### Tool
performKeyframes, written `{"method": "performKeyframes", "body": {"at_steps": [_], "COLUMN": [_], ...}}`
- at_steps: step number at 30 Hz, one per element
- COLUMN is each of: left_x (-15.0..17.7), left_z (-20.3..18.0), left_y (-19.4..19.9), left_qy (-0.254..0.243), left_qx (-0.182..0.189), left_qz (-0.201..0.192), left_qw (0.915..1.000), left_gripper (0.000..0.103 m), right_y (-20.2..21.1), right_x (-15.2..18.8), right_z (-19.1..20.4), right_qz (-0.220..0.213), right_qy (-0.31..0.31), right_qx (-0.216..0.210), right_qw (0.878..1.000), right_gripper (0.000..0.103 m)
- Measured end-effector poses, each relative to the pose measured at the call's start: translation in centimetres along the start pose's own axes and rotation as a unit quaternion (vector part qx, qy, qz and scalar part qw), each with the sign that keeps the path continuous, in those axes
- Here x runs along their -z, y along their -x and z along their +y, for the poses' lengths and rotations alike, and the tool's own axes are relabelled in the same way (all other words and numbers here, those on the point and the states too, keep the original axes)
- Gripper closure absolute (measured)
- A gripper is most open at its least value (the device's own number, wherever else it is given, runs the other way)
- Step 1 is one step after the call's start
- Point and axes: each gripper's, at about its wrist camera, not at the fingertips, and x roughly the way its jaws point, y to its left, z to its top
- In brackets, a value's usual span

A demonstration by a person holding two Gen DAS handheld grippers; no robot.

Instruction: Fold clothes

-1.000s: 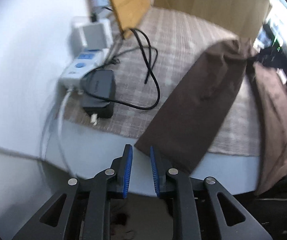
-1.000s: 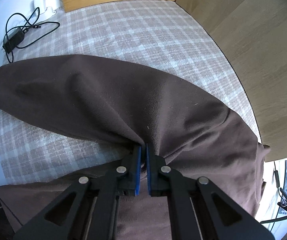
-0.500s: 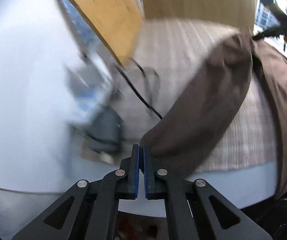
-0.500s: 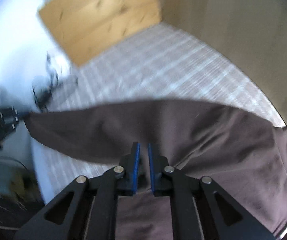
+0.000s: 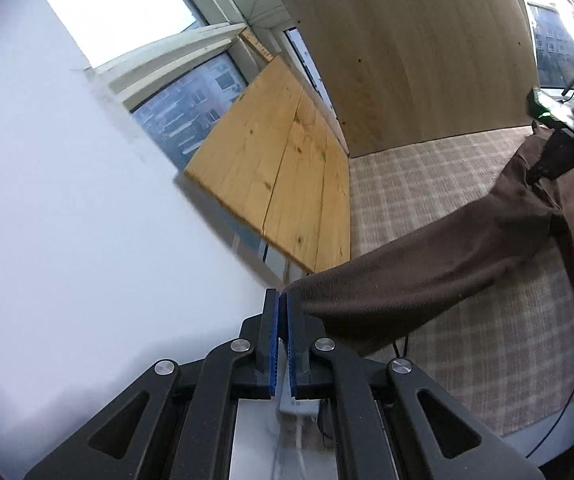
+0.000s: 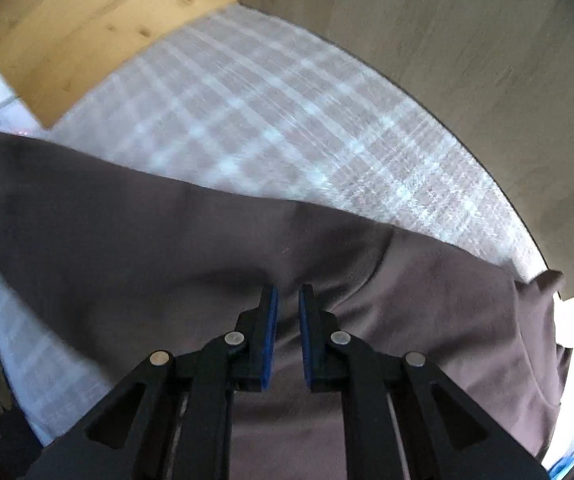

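Brown cloth (image 5: 427, 280), soft and thick, stretched like a long bridge between the two tongs. Lifted off the checked table cover (image 5: 427, 172) at the left end, with the cover showing under it. Hard to tell if it is a sleeve or a leg.

Left tongs (image 5: 283, 300): pressed together, blue pads clamped on the very tip of the long brown piece. Nothing but white wall to the left of them, and a wooden board (image 5: 283, 160) standing past them.

Right tongs (image 6: 287, 292): blue pads a little apart, with a fold of the cloth bunched between them. Wrinkles running in to the pads, so most likely a pinch on that fold. Seen small and far off in the left view, up at the other end of the brown piece.

Long line of the piece: from the left tongs, off to the right and away, up to the right tongs. More brown cloth spread wide in front of the right tongs and under them, and some falling over the near edge of the table.

Probably the start of a fold. Left tongs at the loose tip, so best placed to carry it. Way to go, most likely: to the right, along that long line, over onto the wide part by the right tongs.
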Motion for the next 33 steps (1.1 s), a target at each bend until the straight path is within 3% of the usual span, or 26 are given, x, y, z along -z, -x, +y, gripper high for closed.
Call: {"method": "performKeyframes", "body": {"at_steps": [5,11,16,19,21,24,29,33], "left_x": [-2.1,-6.1,-7.3,-6.8,-6.4,-5.6,-2.6,0.9], "left_z": [1.9,2.4,1.0,1.4,1.5,0.5,-4.3,-10.8], "left_y": [0.2,1.2,1.6,2.3,2.9,5.1,10.5,14.9], "left_qy": [0.023,0.013,-0.014,-0.001,0.008,0.006,0.001,-0.016], "left_qx": [0.015,0.025,0.024,0.045,0.061,0.083,0.122,0.143], "left_qz": [-0.02,-0.055,-0.072,-0.075,-0.079,-0.095,-0.111,-0.107], "left_qw": [0.9994,0.9981,0.997,0.9962,0.9949,0.9919,0.9864,0.9838], "left_gripper": [0.1,0.1,0.1,0.1,0.1,0.1,0.1,0.1], "right_y": [0.5,-3.0,-2.2,-1.5,-2.1,-0.8,1.7,3.7], "right_x": [4.7,2.3,3.5,4.4,5.2,5.1,4.7,4.4], "right_z": [3.9,4.6,4.4,4.2,3.4,2.2,0.2,-1.4], "right_qz": [0.035,0.032,0.03,0.03,0.052,0.036,0.002,-0.026], "right_qy": [0.045,0.022,0.011,0.004,-0.001,-0.013,-0.032,-0.047], "right_qx": [-0.029,-0.048,-0.045,-0.041,-0.022,-0.011,0.003,0.014], "right_qw": [0.998,0.998,0.998,0.999,0.998,0.999,0.999,0.998], "right_gripper": [0.093,0.093,0.093,0.093,0.096,0.095,0.093,0.093]}}
